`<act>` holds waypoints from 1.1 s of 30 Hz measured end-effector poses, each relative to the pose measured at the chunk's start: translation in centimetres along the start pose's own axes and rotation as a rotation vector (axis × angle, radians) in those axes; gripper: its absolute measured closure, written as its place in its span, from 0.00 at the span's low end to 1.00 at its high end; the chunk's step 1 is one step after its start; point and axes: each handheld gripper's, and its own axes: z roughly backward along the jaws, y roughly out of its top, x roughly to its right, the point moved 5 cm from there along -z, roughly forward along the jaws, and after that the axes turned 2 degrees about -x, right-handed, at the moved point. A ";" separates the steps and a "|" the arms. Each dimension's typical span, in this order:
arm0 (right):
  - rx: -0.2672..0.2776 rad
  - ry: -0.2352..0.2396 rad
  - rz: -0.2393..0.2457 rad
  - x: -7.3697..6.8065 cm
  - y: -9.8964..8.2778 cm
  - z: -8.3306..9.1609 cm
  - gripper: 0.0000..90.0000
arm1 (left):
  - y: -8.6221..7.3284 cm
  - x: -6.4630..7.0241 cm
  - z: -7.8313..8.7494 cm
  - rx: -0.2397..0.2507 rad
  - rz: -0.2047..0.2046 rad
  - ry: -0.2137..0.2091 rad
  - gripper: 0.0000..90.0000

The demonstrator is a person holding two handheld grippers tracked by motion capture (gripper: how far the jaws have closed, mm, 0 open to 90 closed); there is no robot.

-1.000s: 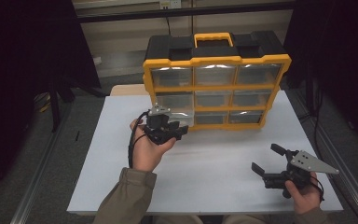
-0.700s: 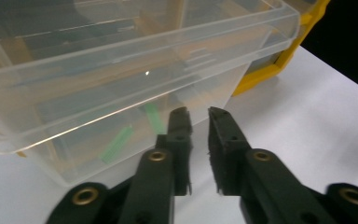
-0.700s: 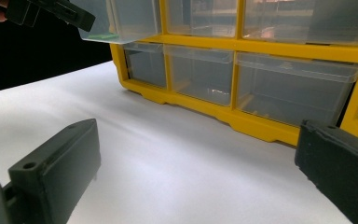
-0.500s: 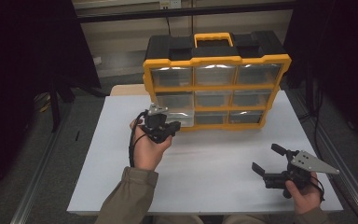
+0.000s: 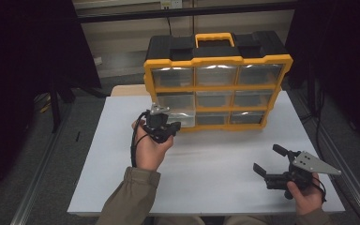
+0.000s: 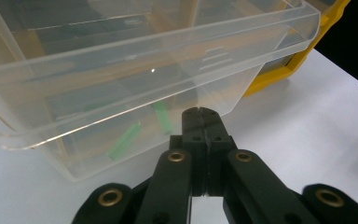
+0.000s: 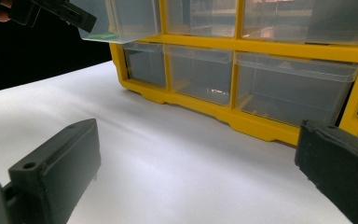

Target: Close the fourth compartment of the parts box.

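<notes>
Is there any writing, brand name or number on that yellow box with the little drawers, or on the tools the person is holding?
None can be read.
Yellow organizer: no label or brand shows on its frame, handle or clear drawers.
Pulled-out drawer: raised moulded lines on its front, no letters.
Left gripper and right gripper: plain black jaws and a grey plate, no markings.

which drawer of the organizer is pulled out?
The left drawer of the middle row, by the left gripper. It juts out past the yellow frame; the other clear drawers sit flush. Green pieces lie inside it.
</notes>
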 end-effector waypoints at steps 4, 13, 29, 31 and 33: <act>0.001 -0.006 -0.003 0.1 0.0 0.0 0.00 | 0.0 0.0 0.0 -0.010 -0.009 0.004 1.00; 0.000 -0.005 -0.003 0.1 0.0 0.0 0.00 | 0.1 0.1 -0.1 -0.009 0.002 0.006 1.00; 0.002 -0.001 0.007 0.2 0.0 0.0 0.00 | 0.2 0.1 -0.1 -0.022 0.002 0.006 1.00; 0.002 -0.001 0.005 0.1 0.0 0.0 0.00 | 0.2 0.1 -0.1 -0.020 0.005 0.005 1.00; 0.002 -0.001 0.007 0.1 0.0 0.0 0.00 | 0.2 0.1 -0.1 -0.020 0.004 0.005 1.00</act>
